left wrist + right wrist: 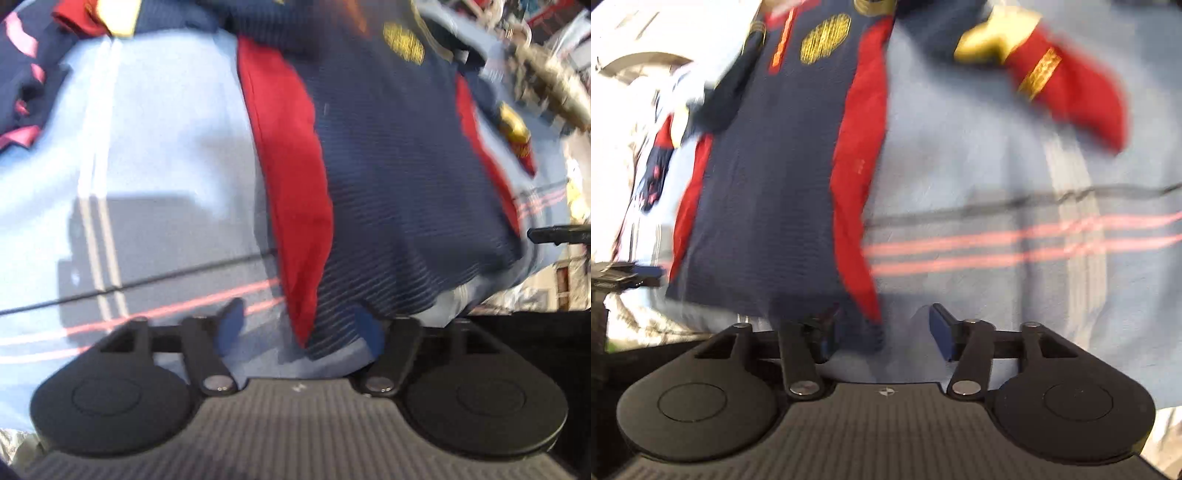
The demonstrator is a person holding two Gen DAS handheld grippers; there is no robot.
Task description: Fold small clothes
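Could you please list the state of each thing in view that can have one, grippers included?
Shirt: spread flat on the cloth, not yet folded, red sleeve out to the side.
Cloth: laid flat under the shirt.
Left gripper: open, the shirt's bottom corner between its jaws, not pinched.
Right gripper: open, the shirt's other bottom corner between its jaws.
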